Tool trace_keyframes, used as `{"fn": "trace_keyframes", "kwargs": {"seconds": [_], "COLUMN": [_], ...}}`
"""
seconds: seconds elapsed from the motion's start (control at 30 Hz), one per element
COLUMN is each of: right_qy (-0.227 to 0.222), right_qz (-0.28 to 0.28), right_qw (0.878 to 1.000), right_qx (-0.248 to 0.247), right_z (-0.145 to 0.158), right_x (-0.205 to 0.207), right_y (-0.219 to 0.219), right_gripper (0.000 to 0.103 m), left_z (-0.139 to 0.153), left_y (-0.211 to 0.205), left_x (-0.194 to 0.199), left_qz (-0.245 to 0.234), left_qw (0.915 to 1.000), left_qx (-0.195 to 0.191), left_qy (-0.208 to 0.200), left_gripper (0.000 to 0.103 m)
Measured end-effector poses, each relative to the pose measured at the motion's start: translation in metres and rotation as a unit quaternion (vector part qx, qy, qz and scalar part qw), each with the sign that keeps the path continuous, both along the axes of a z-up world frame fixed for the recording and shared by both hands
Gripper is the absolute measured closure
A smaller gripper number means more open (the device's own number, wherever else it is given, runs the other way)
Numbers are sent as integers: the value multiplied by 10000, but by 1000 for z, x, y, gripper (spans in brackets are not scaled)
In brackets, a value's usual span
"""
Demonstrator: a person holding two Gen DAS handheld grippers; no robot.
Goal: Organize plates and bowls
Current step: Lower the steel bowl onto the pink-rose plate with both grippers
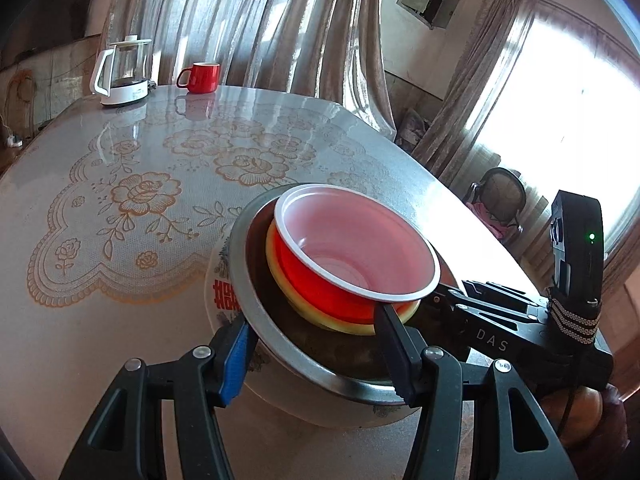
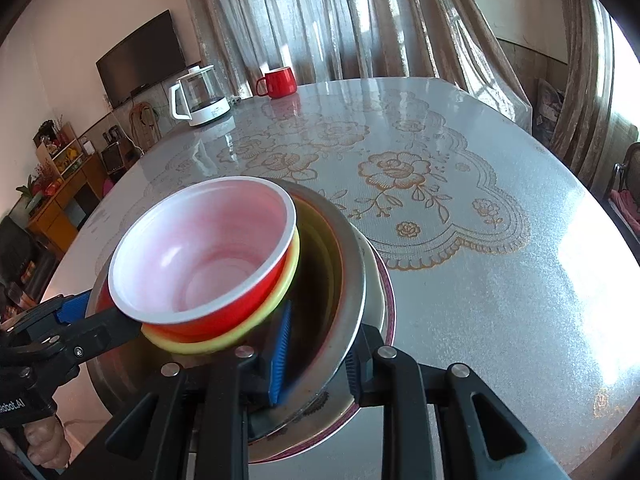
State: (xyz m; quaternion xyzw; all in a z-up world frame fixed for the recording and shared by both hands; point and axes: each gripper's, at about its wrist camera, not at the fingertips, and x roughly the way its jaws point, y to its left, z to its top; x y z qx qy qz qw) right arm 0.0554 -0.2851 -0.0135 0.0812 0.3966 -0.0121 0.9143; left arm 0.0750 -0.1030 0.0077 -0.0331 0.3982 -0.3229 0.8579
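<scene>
Sunlight is pouring through long curtains (image 1: 256, 20) behind a glossy table (image 2: 500, 280) laid with a gold rose-patterned cloth. Taking the steel bowl (image 1: 256, 304) as the landmark: it is sitting on a white plate (image 1: 218, 280) at the table's near edge, with a yellow bowl (image 1: 280, 280) nested inside it and a red plastic bowl (image 1: 360, 240) with a white lining sitting tilted on top. Far beyond the steel bowl, a glass kettle (image 1: 122, 72) and a red mug (image 1: 202, 77) are standing well apart from the stack.

The left gripper (image 1: 316, 344) is straddling the steel bowl's near rim, one finger outside and one inside against the yellow bowl; whether its pads are pressing I cannot tell. The right gripper (image 2: 316, 356) is clenching the steel bowl's rim on the opposite side, blue pad inside, dark pad outside.

Judging by looks, the red bowl is thin, light and flexible, so it will probably shift or pop out if the stack is jolted. The steel bowl is stiff but smooth and slippery, best taken by its rolled rim from two sides. The plate beneath is likely ceramic, heavy and breakable, and is not gripped with the bowl.
</scene>
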Motion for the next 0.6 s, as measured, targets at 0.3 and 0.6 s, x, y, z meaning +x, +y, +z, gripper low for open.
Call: {"fn": "trace_keyframes", "kwargs": {"seconds": [0.3, 0.6], "right_qy": [66, -73], "right_qz": [-19, -61], "right_qw": [9999, 9995], "right_qx": [133, 297], "right_z": [3, 12], "right_x": [-2, -14], "right_y": [-3, -9], "right_gripper": [78, 76], "left_z": [-3, -1], "left_y": [-2, 4], "left_x": [-8, -13], "left_qz": [-18, 37], "left_qw": [10000, 10000], "left_qx": [42, 2], "left_qy": [1, 1], "left_gripper": [46, 46]}}
